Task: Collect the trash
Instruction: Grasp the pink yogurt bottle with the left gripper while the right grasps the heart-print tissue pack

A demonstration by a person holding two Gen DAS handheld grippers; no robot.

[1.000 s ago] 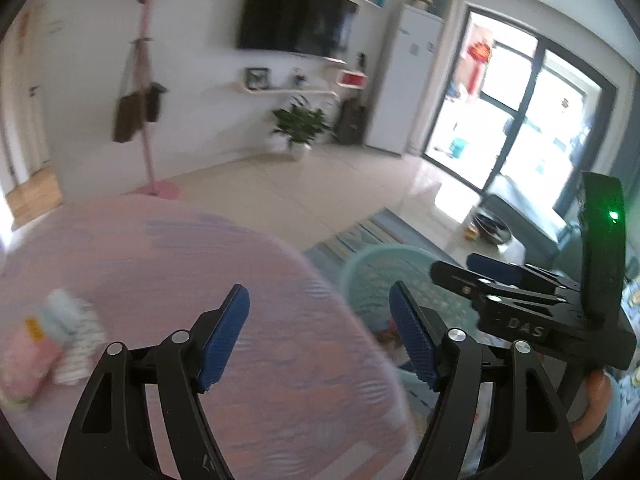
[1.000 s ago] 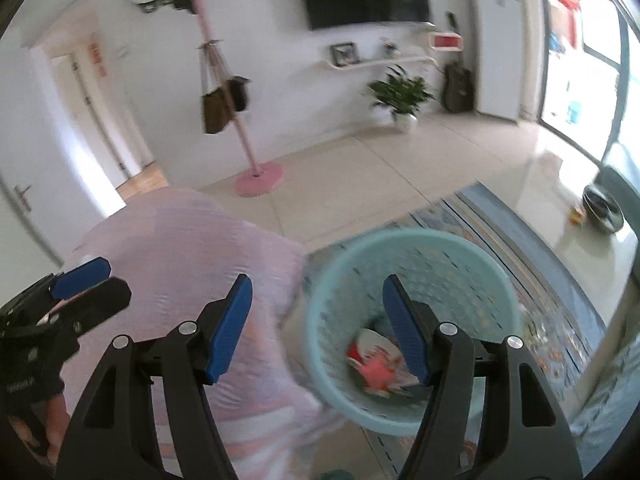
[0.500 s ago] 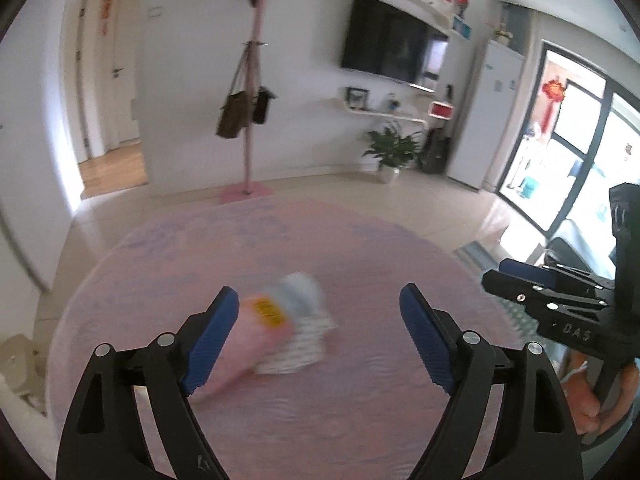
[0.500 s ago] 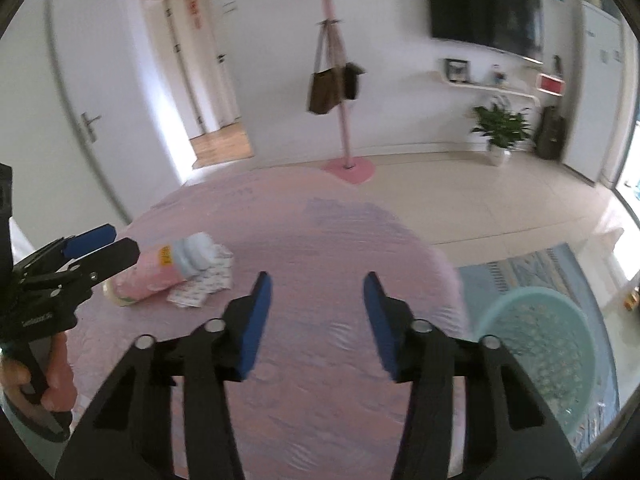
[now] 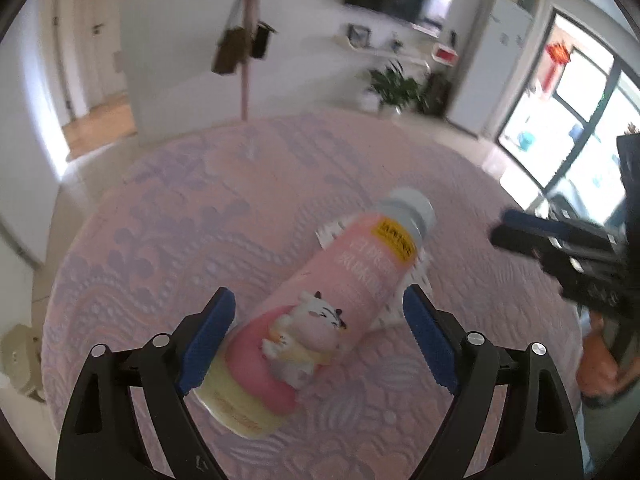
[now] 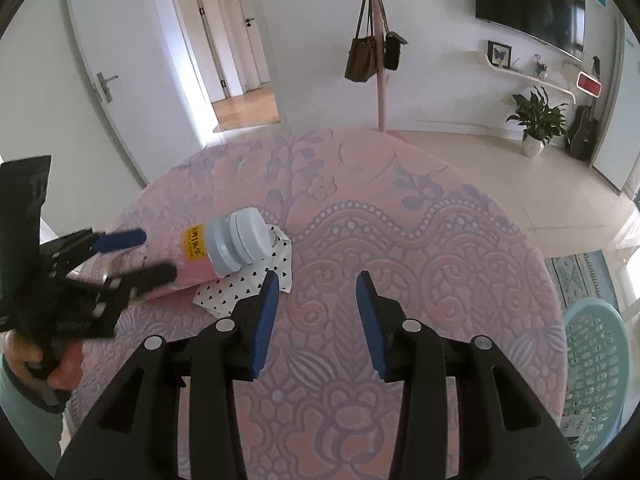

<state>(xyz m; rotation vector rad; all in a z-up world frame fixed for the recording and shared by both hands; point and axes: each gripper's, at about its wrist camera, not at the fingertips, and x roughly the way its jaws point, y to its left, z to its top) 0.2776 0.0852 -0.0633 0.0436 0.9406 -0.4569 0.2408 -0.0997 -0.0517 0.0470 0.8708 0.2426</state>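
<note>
Bottle (image 5: 340,304), pink with a pale cap, now fills the left wrist view between the wide-spread fingers of the left gripper (image 5: 320,336); a second ago it sat blurred at the far left edge and the basket lay ahead. The jaws are opening, and whether either blue pad touches the bottle cannot be told. The right gripper (image 6: 316,316) has narrowed since then: its fingers stand partly apart over bare cloth, nothing between them, and the basket (image 6: 596,364) has passed from the centre of its view to the right edge, on the floor.

The bottle lies on its side on the round desk (image 6: 420,240), covered by a pink and lilac patterned cloth, its cap end resting on a white dotted wrapper (image 6: 248,280). Behind stand a coat stand (image 6: 378,60), a wall television (image 6: 528,4) and a potted plant (image 6: 538,116). Both grippers point steeply down at the desk; a hand (image 6: 60,364) grips the left one.
</note>
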